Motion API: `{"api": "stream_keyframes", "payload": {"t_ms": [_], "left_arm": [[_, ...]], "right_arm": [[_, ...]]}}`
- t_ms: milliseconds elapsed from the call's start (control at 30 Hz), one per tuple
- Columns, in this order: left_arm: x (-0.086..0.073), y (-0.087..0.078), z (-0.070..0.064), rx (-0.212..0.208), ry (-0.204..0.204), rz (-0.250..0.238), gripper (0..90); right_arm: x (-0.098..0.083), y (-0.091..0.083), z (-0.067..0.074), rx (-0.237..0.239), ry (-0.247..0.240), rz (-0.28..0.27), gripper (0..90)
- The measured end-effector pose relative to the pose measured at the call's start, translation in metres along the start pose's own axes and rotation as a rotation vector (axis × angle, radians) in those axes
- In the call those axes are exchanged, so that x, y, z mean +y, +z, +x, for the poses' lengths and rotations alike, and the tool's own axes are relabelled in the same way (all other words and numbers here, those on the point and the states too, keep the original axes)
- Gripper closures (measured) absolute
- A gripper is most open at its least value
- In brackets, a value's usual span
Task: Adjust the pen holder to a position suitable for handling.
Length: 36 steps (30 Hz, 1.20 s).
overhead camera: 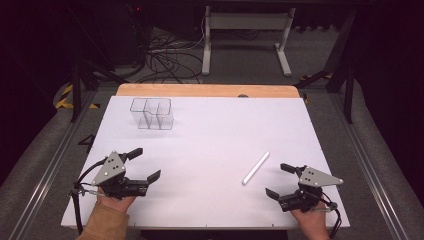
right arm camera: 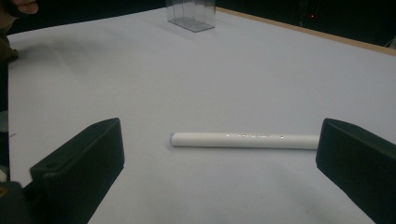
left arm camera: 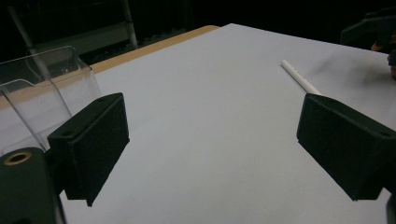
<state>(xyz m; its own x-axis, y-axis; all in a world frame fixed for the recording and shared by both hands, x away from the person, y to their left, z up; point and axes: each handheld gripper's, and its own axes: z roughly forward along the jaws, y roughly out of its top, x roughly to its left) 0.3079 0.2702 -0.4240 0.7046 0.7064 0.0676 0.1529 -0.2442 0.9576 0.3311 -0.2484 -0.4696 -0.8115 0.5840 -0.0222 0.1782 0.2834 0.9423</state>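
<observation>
I've got both tools low over the white table top, one at each near corner. My left gripper sits at the near left, held in a hand with a tan sleeve, its jaws spread wide with nothing between them but bare surface. In the left gripper view those two black pads stand far apart, empty.

My right gripper is at the near right, jaws also gaping wide, gripping nothing. It points across the table toward the slim white cylindrical marker pen, which lies flat on the table just ahead and to the left of it, apart from both pads. In the right gripper view the pen lies crosswise in front of the jaws, its right end running close up to the right-hand pad; whether it touches, I can't tell from here.

Far left on the table stands the clear plastic organiser box with several compartments, upright, near the wooden strip along the far edge. It's well away from the pen. From the left gripper view the box rises close beside the left-hand pad.
</observation>
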Motion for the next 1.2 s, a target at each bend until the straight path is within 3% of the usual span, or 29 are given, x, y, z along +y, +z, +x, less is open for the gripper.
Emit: {"api": "stream_keyframes", "payload": {"t_ms": [400,800,1000,1200], "left_arm": [[0.015,0.000,0.014,-0.006,-0.004,-0.006,10.5],[0.027,0.007,0.030,0.002,0.003,0.024,10.5],[0.028,0.012,0.039,-0.001,-0.050,0.026,11.6],[0.033,0.014,0.046,0.014,-0.002,0.067,15.3]], "right_arm": [[-0.004,0.004,0.000,0.001,-0.001,0.020,1.5],[-0.005,0.004,0.001,0.006,-0.003,0.026,2.0],[-0.007,0.002,0.002,0.016,0.001,0.022,2.1],[-0.007,0.002,0.002,0.020,0.001,0.023,2.1]]}}
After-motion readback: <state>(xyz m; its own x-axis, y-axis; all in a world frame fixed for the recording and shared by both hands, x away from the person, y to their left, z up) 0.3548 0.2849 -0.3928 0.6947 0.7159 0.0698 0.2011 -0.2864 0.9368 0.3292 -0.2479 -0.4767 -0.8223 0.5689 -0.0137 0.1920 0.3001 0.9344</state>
